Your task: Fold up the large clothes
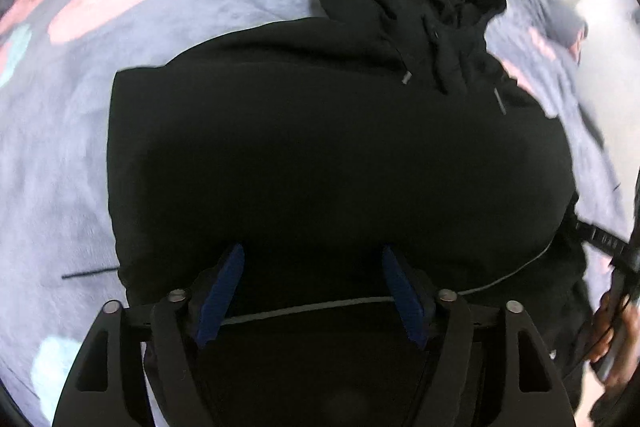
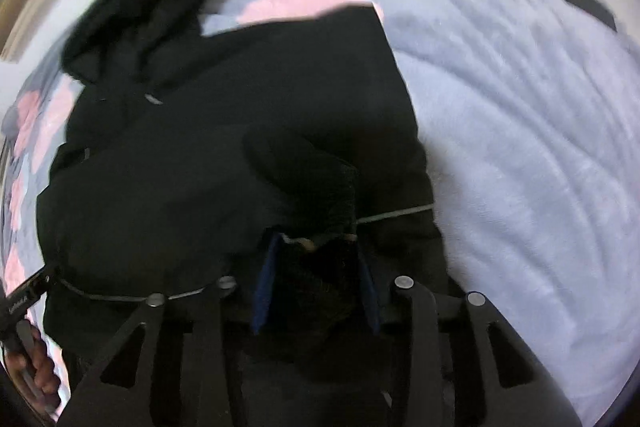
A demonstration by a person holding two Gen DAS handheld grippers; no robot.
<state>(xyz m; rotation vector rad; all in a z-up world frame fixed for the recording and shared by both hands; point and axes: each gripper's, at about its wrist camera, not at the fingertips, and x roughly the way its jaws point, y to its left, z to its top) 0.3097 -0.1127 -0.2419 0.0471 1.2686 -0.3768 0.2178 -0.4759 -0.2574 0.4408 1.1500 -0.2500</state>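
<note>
Right wrist: right hand-held gripper [image 2: 316, 267] clamps hoodie [image 2: 224, 147] cuff; left hand-held gripper [image 1: 310, 287] agape, fabric detail lost.

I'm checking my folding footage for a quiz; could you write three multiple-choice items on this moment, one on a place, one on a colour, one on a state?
1. Where does the black hoodie lie?
A. on a grey blanket with pink patches
B. on a wooden floor
C. in a basket

2. What colour are the left gripper fingers' pads?
A. red
B. blue
C. white

3. What is between the right gripper fingers?
A. nothing
B. a white towel
C. a bunch of black ribbed fabric

Answers: 1 A, the blanket surrounds the hoodie. 2 B, both pads show blue. 3 C, dark knit cloth fills the gap in the right wrist view.
</note>
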